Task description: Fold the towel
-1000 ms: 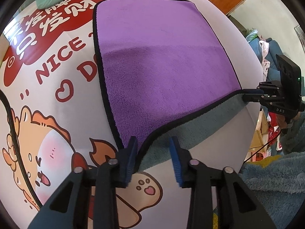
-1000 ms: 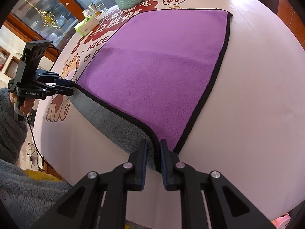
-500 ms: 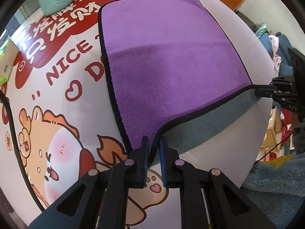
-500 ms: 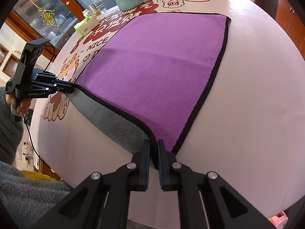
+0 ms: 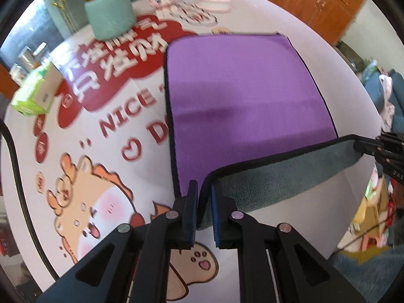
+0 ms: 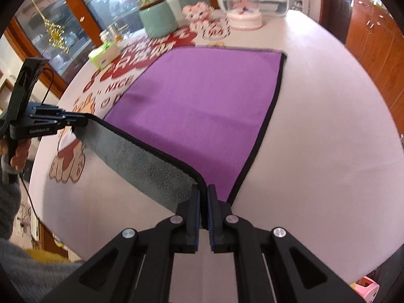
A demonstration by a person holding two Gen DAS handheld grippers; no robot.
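A purple towel (image 5: 242, 96) with a black hem and grey underside lies spread on the round table; it also shows in the right wrist view (image 6: 202, 106). My left gripper (image 5: 204, 197) is shut on the towel's near left corner and holds it above the table. My right gripper (image 6: 203, 197) is shut on the near right corner, also raised. The near edge hangs lifted between them, its grey underside (image 6: 141, 159) showing. Each gripper shows in the other's view: the right one (image 5: 373, 146) and the left one (image 6: 63, 121).
The tablecloth (image 5: 106, 131) carries red lettering and a cartoon print. A teal pot (image 5: 109, 17), a green tissue box (image 5: 35, 96), pink figurines (image 6: 199, 15) and a domed cake stand (image 6: 245, 12) stand along the far side. Wooden cabinets (image 5: 310, 2) are behind.
My left gripper closed on the near left corner. Both grippers then rose and lifted the towel's near edge off the table, showing more of the grey underside.
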